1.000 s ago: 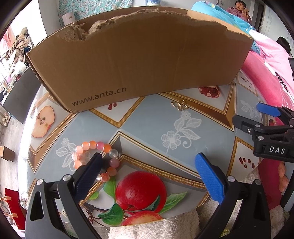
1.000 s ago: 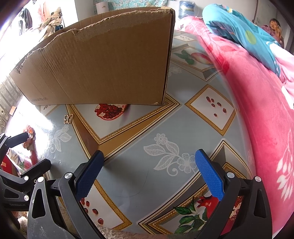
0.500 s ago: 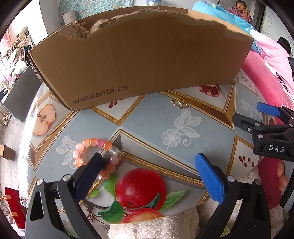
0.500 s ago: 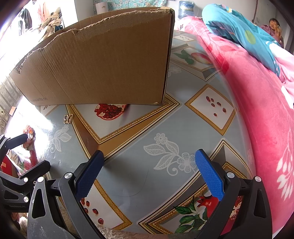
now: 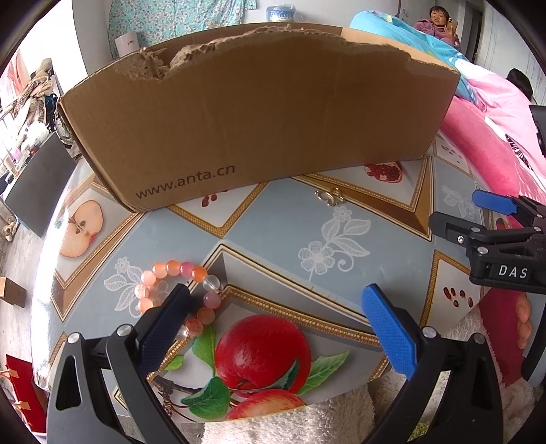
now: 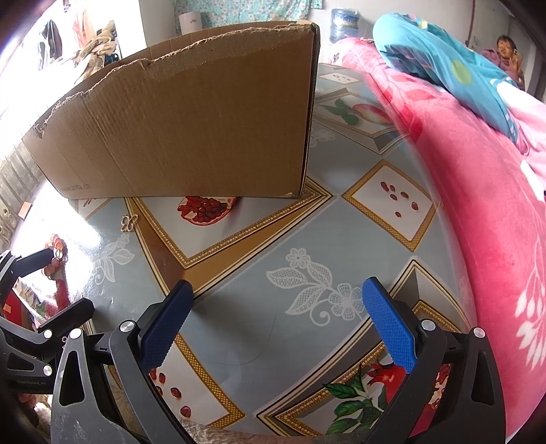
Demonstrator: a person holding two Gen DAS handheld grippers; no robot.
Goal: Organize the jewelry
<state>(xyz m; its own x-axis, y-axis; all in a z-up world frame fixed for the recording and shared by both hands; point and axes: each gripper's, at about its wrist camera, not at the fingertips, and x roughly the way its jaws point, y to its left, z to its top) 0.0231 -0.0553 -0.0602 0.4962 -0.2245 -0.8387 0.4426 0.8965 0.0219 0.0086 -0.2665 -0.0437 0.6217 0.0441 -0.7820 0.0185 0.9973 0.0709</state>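
Observation:
A bracelet of orange and pink beads (image 5: 177, 283) lies on the fruit-patterned tablecloth (image 5: 273, 235); my left gripper's near finger covers part of its ring. My left gripper (image 5: 276, 307) is open and empty, its left pad over the bracelet. A small gold trinket (image 5: 328, 196) lies further back, in front of the cardboard box (image 5: 259, 116). In the right wrist view the trinket (image 6: 128, 222) is at the left and the bracelet (image 6: 56, 249) shows in glare. My right gripper (image 6: 278, 307) hangs open over bare tablecloth.
The tall torn-edged cardboard box (image 6: 191, 126) stands across the back of the table. A pink blanket (image 6: 477, 205) borders the right side. A person (image 5: 438, 20) sits far back. The other gripper (image 5: 494, 235) is at the right edge of the left wrist view.
My left gripper has drifted slightly left and back, so more of the bracelet shows beside its left finger. The right gripper has barely moved.

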